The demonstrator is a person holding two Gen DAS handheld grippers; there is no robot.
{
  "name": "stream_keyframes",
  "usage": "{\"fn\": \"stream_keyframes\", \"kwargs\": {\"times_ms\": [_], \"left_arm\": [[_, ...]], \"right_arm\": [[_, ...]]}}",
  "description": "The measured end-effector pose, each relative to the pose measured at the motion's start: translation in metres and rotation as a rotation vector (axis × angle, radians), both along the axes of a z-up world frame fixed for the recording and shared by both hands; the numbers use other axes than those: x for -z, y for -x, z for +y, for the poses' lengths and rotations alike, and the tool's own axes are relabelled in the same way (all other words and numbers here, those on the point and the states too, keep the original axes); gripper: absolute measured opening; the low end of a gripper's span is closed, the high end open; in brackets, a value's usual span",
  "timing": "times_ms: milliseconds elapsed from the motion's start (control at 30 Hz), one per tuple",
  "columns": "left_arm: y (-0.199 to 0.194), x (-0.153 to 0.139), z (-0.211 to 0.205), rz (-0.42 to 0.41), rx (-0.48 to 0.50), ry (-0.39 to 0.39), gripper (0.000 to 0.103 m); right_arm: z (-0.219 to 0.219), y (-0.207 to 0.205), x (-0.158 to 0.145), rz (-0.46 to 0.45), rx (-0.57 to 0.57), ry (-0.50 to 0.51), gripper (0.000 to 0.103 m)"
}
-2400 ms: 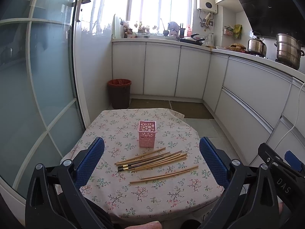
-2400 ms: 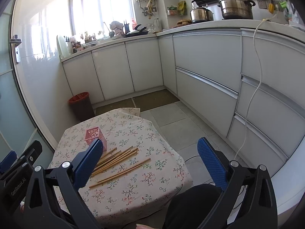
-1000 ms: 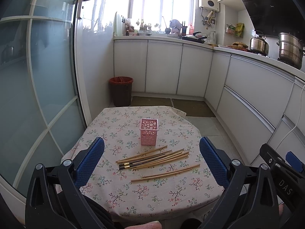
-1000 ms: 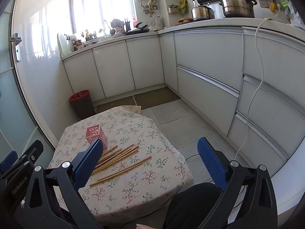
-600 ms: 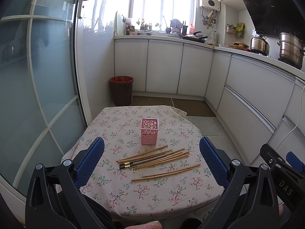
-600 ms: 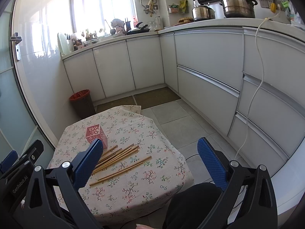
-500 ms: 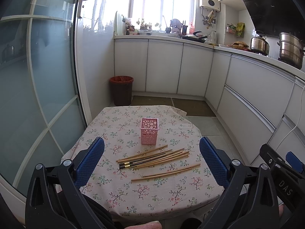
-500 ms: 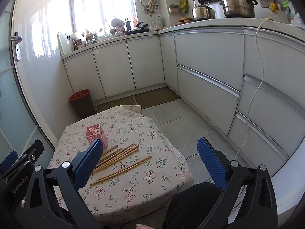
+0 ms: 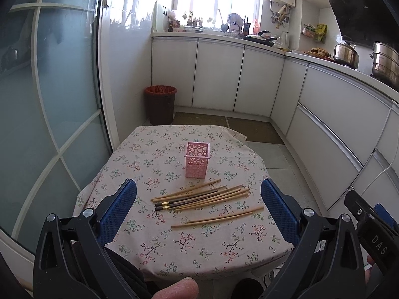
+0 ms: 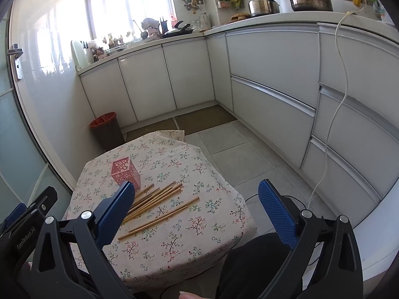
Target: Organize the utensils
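The left claw [image 9: 198,208] is wide open and holds nothing, and the chopsticks [image 9: 202,195] lie just past it on the tabletop [image 9: 154,245], long way running left to right. The right claw [image 10: 195,210] is wide open and empty too, with the chopsticks to its left. The pink holder [image 9: 197,159] stands upright just beyond the sticks, and nothing blocks the way.

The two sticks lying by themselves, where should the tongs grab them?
Probably near the middle, coming straight down from above. The lone pair lies flat on the tablecloth, apart from the pile, so there is room on both sides. Set the fingers across the thin shafts. The right tongs are open and seem nearer.
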State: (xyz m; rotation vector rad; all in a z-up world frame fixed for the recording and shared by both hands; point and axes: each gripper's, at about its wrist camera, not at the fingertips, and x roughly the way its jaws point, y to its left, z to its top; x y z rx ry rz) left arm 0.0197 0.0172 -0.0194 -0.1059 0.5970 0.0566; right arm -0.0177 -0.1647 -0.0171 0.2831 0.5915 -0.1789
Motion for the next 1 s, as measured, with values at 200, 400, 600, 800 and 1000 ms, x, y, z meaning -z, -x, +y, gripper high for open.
{"fn": "stream_keyframes", "kwargs": {"times_ms": [200,400,600,800,1000], "left_arm": [[-0.034,0.028,0.007,0.164,0.053,0.037,0.096],[-0.108,0.098,0.008,0.534,0.183,0.082,0.096],[-0.158,0.161,-0.012,0.823,0.361,0.196,0.096],[-0.191,0.131,-0.054,0.681,0.573,0.216,0.096],[-0.235,0.194,-0.104,0.859,0.604,-0.072,0.09]], "right_arm": [[-0.013,-0.02,0.018,0.066,-0.001,-0.066,0.096],[-0.047,-0.055,0.042,0.121,-0.038,-0.204,0.096],[-0.079,-0.096,0.085,0.195,-0.093,-0.379,0.096],[-0.112,-0.122,0.127,0.232,-0.046,-0.53,0.096],[-0.136,-0.133,0.15,0.216,0.037,-0.529,0.096]]}}
